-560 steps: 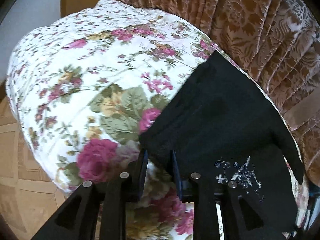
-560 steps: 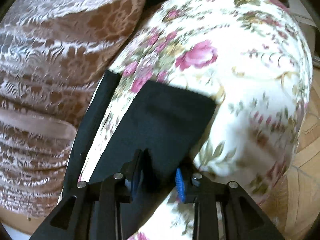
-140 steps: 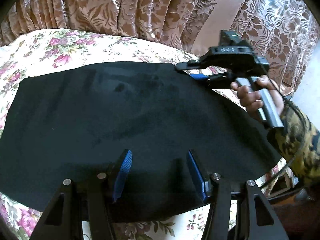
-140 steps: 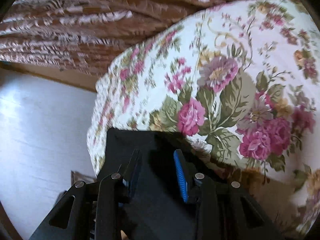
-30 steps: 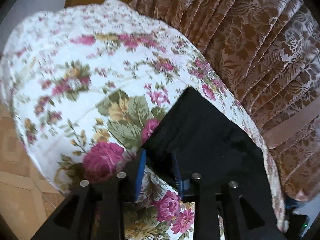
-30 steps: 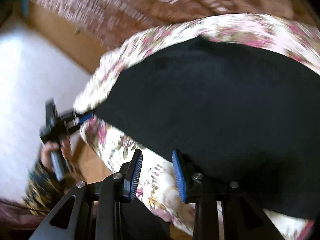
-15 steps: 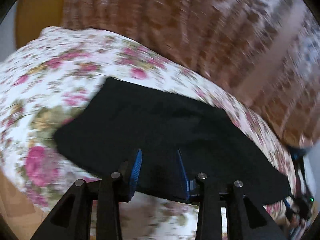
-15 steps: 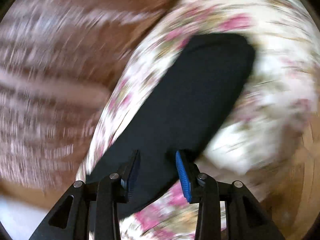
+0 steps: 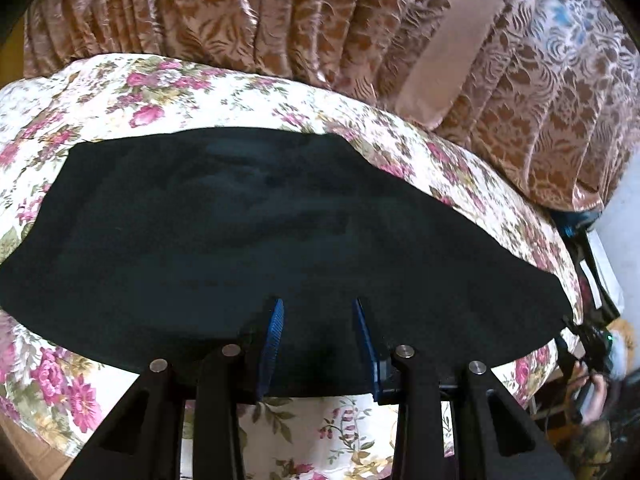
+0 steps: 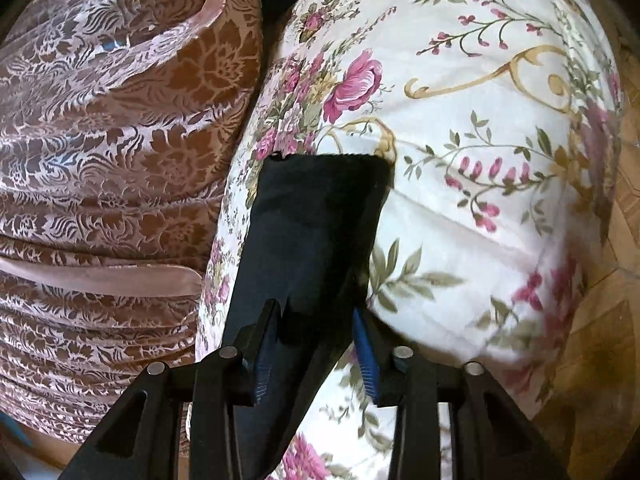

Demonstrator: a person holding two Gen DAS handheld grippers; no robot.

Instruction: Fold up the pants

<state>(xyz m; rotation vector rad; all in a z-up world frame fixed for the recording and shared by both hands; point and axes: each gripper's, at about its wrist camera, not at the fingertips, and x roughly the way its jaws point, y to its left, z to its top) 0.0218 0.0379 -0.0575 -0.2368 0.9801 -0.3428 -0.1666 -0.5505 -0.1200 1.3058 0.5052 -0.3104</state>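
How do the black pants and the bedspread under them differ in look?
The pants are plain black, with no pattern visible; the bedspread is white, printed with pink roses and green leaves. The pants lie as a long flat strip; the bedspread reaches past them on every visible side. Both are cloth, lying fairly smooth.

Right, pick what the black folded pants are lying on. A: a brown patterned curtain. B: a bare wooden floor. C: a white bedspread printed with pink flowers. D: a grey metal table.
C: the black folded pants lie flat on the white bedspread printed with pink flowers; the brown patterned curtain hangs behind the bed.
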